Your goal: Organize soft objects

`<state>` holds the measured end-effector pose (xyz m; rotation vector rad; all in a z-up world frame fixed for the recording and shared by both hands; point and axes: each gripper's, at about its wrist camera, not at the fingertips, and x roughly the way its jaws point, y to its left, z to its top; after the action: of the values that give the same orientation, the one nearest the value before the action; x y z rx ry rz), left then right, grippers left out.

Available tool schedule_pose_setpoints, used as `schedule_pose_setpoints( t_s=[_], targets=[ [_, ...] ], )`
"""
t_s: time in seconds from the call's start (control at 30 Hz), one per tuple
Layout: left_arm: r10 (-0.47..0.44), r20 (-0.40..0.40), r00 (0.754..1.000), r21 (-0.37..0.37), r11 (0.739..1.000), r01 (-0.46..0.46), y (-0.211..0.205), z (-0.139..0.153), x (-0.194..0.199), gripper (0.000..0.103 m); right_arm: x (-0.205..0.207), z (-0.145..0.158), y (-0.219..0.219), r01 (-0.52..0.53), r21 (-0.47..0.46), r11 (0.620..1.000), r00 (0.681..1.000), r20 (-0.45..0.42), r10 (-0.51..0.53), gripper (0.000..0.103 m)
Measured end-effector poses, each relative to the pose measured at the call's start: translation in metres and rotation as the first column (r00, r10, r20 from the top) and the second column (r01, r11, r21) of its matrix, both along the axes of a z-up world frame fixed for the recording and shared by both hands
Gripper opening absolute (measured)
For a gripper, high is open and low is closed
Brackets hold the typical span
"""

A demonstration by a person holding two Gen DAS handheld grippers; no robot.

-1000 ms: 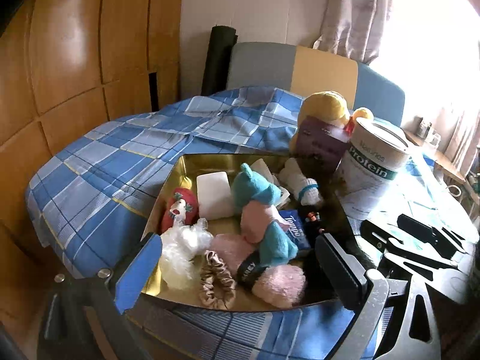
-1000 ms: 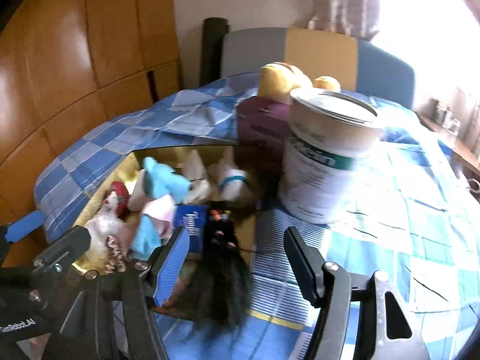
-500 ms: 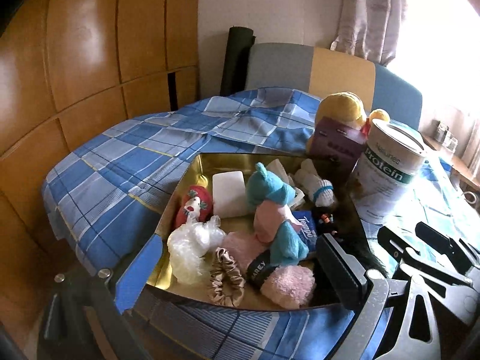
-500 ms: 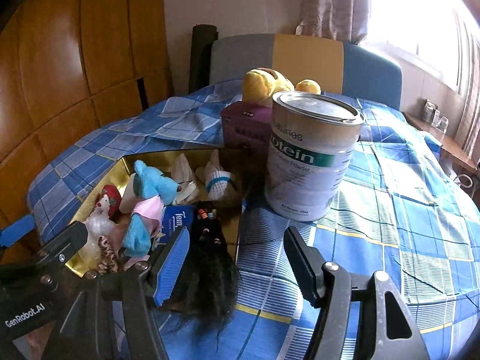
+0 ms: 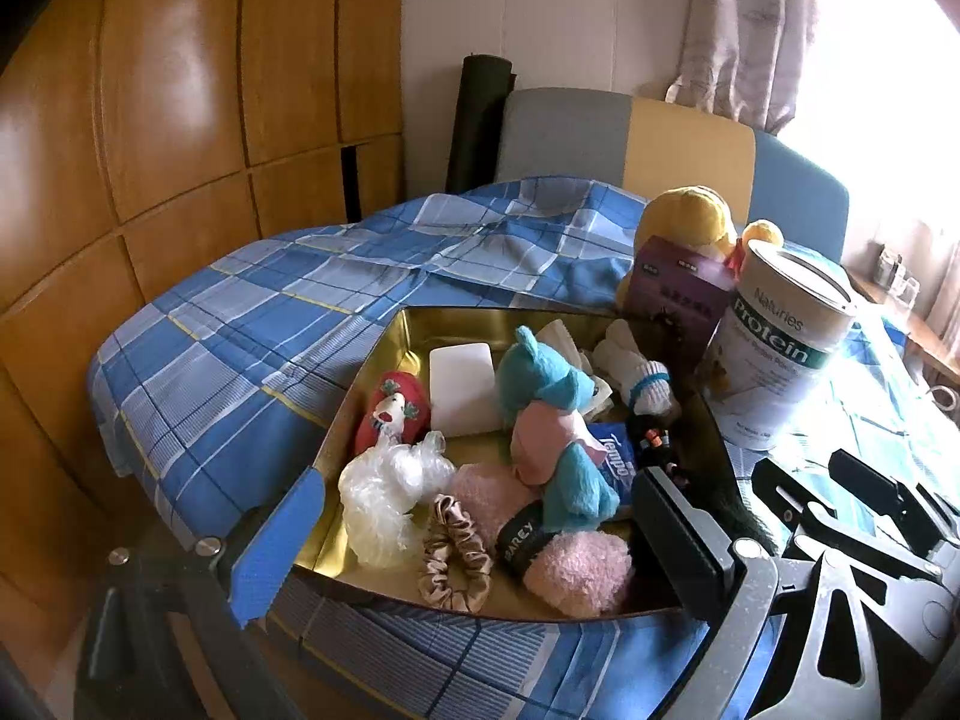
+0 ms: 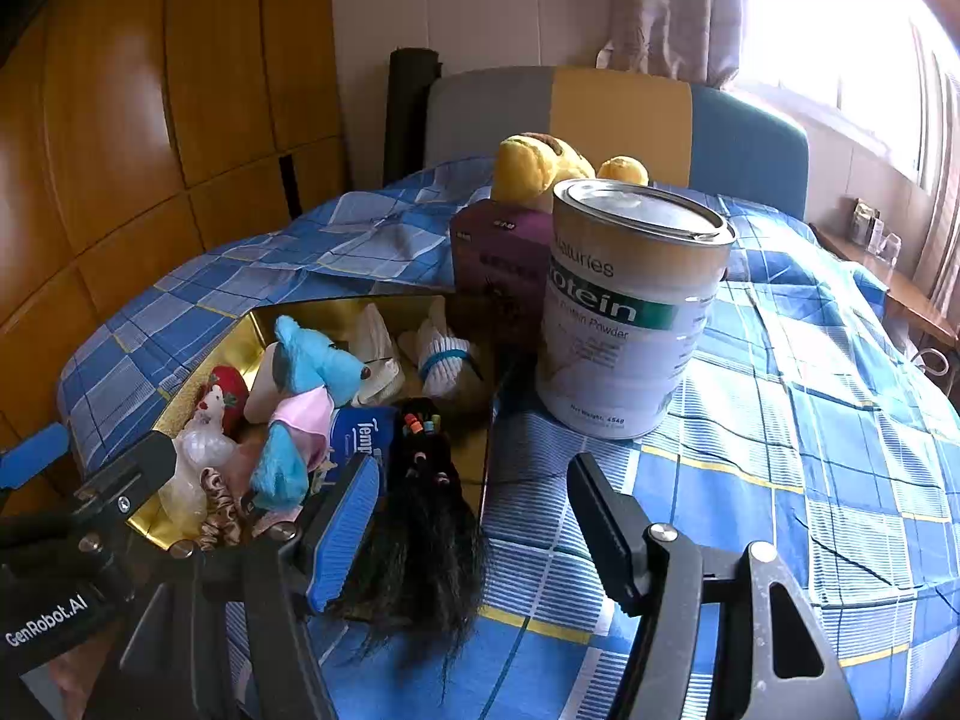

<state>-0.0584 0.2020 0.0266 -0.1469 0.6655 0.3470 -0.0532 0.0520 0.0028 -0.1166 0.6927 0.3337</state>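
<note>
Blue-and-white plaid cloth point(image 5: 252, 348) spread over the tabletop, rumpled toward the far side.
Shallow gold-lined tray point(image 5: 384, 360) lying on the cloth, filled with soft items.
White cylindrical tin labelled "Protein" point(image 6: 630, 312) upright on the cloth, just beside the tray's right edge.
Purple cardboard box point(image 6: 498, 264) upright behind the tray, touching the tin; yellow plush toy point(image 6: 540, 159) behind the box.
Left claw point(image 5: 474, 534) open, empty, blue-padded fingers point(image 5: 279, 546) hanging over the tray's near rim.
Right claw point(image 6: 474, 516) open, nothing pressed between the pads, poised above the cloth beside the tray's near right corner.
Black long-haired tuft with coloured beads point(image 6: 420, 516) draped over the tray's near right edge onto the cloth, just beside the right claw's blue pad.
Teal-and-pink plush animal point(image 5: 555, 420) in mid-tray, leaning on a blue tissue packet point(image 5: 615, 459).
Pink fluffy socks with black band point(image 5: 564, 552) at the near edge.
Crumpled clear plastic wrap point(image 5: 384, 492) at near left.
White rectangular sponge block point(image 5: 462, 387) toward the back.
Red strawberry-shaped plush point(image 5: 390, 414) at left wall.
White rolled socks with blue band point(image 5: 642, 375) at far right.
Beige satin scrunchie point(image 5: 450, 552) at the near rim.
</note>
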Motion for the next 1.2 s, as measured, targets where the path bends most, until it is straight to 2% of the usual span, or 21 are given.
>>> schedule_pose_setpoints(
  t_s=[1.2],
  targets=[
    [-0.018,-0.017,1.000,0.009,1.000,0.018,-0.0052,-0.0023,-0.0010,0.103,0.0004,-0.0018,-0.0023,0.017,0.010,1.000,1.000,-0.012,-0.017,0.066]
  ],
)
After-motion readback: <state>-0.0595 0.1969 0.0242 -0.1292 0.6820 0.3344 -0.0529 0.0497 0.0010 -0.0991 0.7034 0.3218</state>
